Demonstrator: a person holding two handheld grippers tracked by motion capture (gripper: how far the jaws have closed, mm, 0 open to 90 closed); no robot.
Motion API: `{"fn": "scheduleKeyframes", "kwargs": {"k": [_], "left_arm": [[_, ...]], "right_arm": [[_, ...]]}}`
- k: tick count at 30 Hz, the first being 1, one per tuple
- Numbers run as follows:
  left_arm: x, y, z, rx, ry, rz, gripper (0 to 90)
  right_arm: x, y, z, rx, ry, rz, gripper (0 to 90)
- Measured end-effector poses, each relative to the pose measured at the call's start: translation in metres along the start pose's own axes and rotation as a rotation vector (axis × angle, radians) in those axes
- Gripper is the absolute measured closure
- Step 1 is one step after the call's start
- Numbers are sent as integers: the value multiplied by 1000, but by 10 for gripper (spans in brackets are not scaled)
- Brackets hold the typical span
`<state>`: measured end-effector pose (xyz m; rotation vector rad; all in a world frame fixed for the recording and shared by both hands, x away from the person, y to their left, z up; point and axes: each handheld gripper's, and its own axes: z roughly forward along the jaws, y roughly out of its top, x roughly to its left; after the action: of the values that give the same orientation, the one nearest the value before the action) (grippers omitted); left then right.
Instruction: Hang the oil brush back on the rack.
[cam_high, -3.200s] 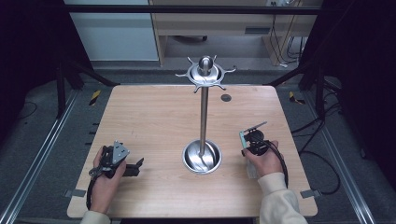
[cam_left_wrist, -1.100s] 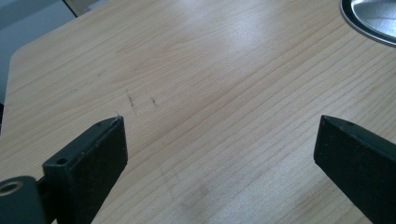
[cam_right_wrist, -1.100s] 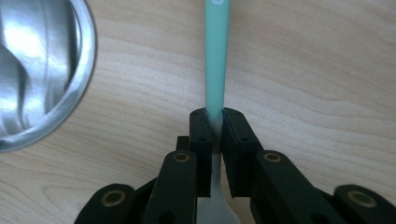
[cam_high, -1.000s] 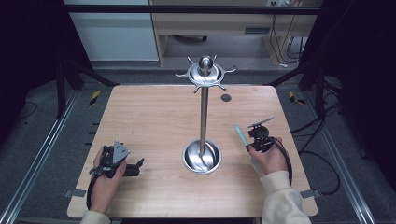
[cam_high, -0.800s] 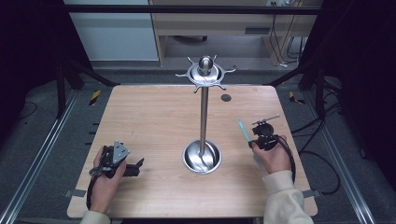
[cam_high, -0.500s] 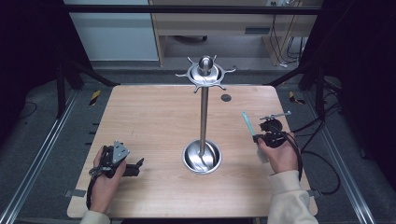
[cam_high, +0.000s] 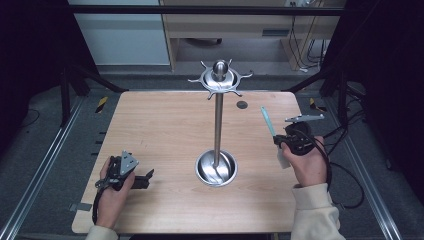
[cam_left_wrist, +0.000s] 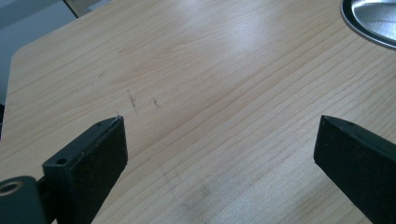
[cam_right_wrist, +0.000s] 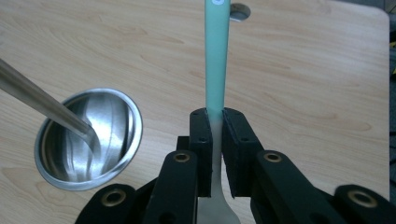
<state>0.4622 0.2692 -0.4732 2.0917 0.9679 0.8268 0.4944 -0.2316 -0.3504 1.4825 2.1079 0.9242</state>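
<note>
A tall steel stand (cam_high: 218, 125) with a ring of hooks at its top (cam_high: 220, 78) rises from a round dish base (cam_high: 216, 167) at the table's middle. To its right, my right gripper (cam_high: 281, 143) is shut on a utensil (cam_high: 268, 121) with a mint-green handle and a white head; the handle points up and away. In the right gripper view the jaws (cam_right_wrist: 216, 116) pinch the utensil (cam_right_wrist: 215, 56) where green meets white, with the dish base (cam_right_wrist: 88, 140) to the left. My left gripper (cam_high: 147, 177) rests at the front left, open, nothing between its fingers (cam_left_wrist: 219, 144).
A small dark round disc (cam_high: 242, 105) sits on the wooden table (cam_high: 160, 125) behind the stand, also seen past the handle (cam_right_wrist: 239, 11). The dish rim (cam_left_wrist: 369, 23) shows at the left gripper view's top right. Cables trail off the table's right side.
My right gripper has risen and moved away from the front edge toward the right, carrying the utensil, whose handle now stands more upright. The left gripper has not moved.
</note>
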Motion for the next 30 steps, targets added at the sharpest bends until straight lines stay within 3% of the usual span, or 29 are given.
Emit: {"fn": "scheduleKeyframes", "kwargs": {"k": [12, 18, 30], "left_arm": [[1, 0, -1, -5, 5, -4, 24], [0, 0, 0, -1, 3, -1, 24], [1, 0, 0, -3, 4, -3, 24]], "right_arm": [[12, 11, -41, -144, 46, -39, 831], [13, 12, -53, -199, 83, -54, 831], [20, 15, -75, -283, 97, -86, 831]]}}
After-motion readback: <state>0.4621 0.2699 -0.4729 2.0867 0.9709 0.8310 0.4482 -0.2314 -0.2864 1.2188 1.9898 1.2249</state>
